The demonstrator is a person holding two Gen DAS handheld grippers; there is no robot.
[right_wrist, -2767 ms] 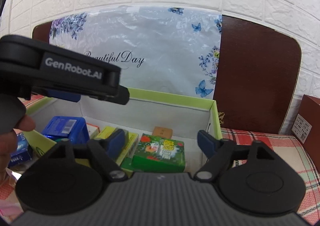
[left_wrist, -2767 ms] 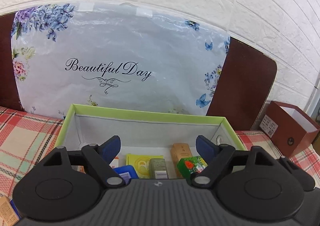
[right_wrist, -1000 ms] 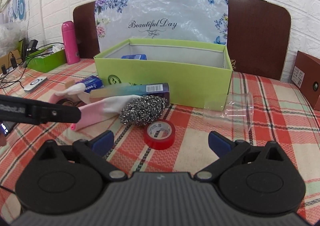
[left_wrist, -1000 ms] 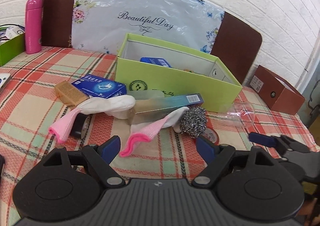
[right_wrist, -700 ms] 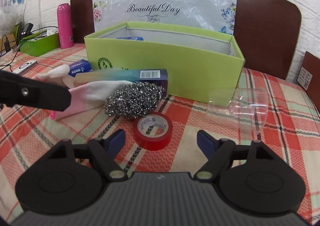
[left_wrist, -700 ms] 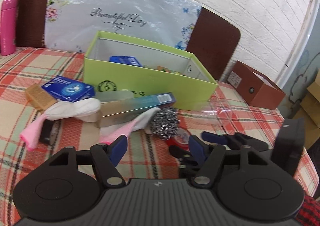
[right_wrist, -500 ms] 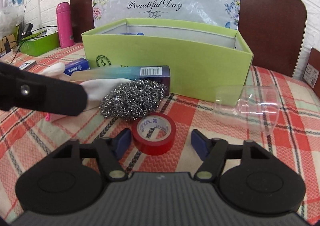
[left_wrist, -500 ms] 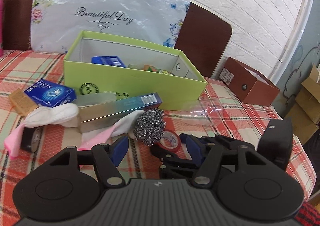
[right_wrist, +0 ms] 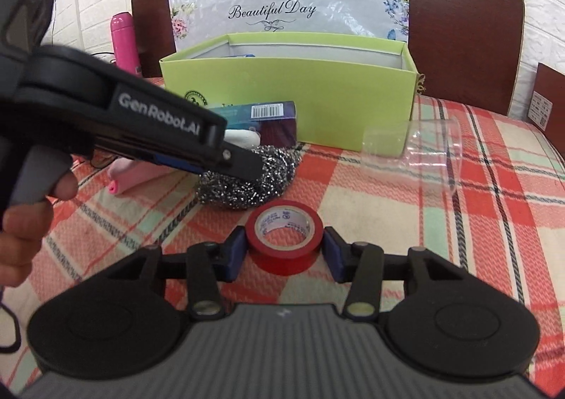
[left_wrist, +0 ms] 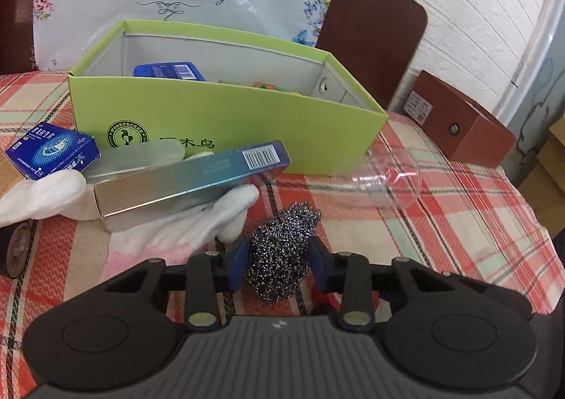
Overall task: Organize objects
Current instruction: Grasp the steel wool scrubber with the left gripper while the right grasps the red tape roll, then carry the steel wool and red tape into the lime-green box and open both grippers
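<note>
Inside green box [left_wrist: 247,119]: blue packet [left_wrist: 169,71]

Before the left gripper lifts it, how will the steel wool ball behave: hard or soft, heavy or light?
The steel wool ball looks like loosely tangled wire, so it will probably squash a little between the left gripper pads. It is probably light for its size, being mostly air. Its rough strands should resist slipping, though they may snag the white glove beside it.

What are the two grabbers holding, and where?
The left gripper squeezes the steel wool ball by its sides. The right gripper clamps the red tape roll across its outer rim.
</note>
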